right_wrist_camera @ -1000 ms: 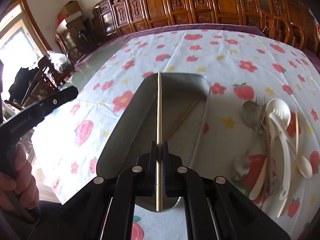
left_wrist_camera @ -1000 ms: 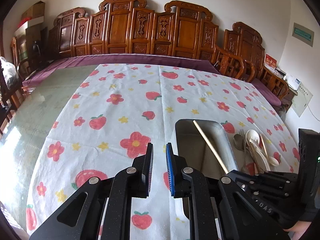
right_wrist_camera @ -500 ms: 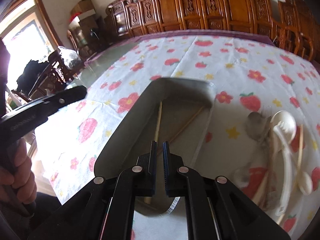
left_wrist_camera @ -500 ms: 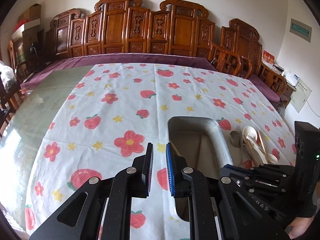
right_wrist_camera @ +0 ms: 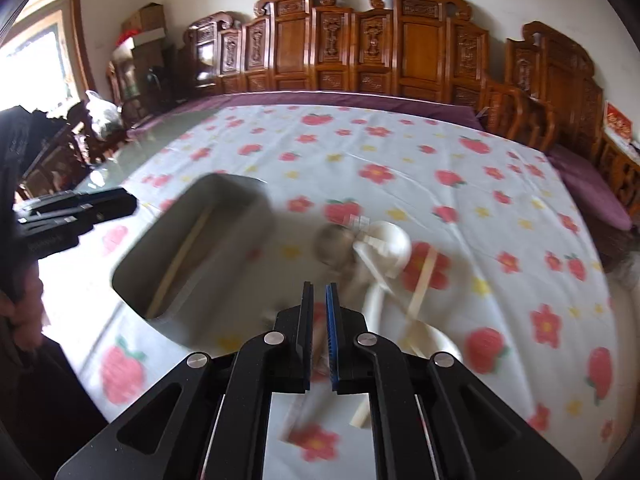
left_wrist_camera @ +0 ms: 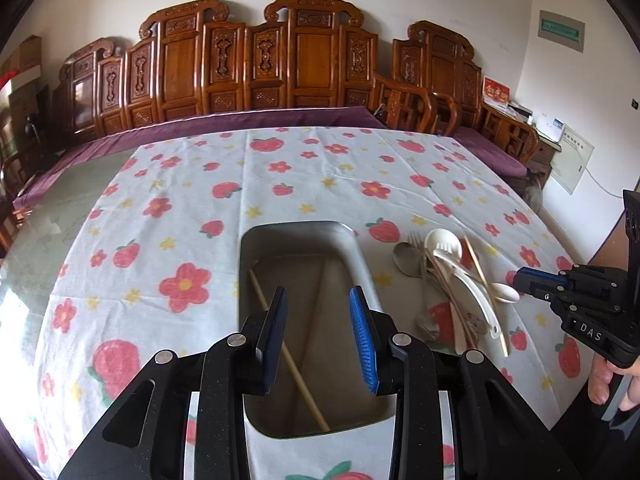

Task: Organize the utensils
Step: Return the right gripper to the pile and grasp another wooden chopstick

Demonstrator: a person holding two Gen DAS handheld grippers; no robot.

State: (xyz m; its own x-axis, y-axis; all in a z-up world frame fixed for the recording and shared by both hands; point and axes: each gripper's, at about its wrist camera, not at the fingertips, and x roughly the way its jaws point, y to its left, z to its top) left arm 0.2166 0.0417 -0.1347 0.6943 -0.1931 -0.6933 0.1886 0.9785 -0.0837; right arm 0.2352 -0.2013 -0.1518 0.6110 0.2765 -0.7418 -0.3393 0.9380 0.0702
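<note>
Steel, dull and grey, the rectangular metal tray (left_wrist_camera: 360,256) sits on the strawberry-and-flower printed cloth (left_wrist_camera: 168,208) covering the tabletop, and two thin wooden chopsticks (left_wrist_camera: 288,354) already lie crossed on its floor. Just to its right is the unsorted heap: a metal spoon (left_wrist_camera: 404,254) and a fork, several white plastic spoons (left_wrist_camera: 442,240) and another wooden chopstick (left_wrist_camera: 480,272), all overlapping one another.

The likeliest trouble is in that tangle. Handles cross and rest on each other, so closing on one piece could drag or flip its neighbours, or catch two at once; a thin chopstick may also roll out of a shallow pinch. The right wrist view is smeared, so exact alignment over the heap cannot be judged from it.

The left gripper (left_wrist_camera: 319,336) hangs over the near part of the tray with its jaws opening and nothing between them; the tray's chopsticks lie below and ahead of its pads, apart from them. The right gripper (right_wrist_camera: 319,332) has its jaws nearly closed and empty, and the heap lies just ahead and slightly right of its tips. Those jaws would need to part before any pickup; otherwise they would only shove the pile.
</note>
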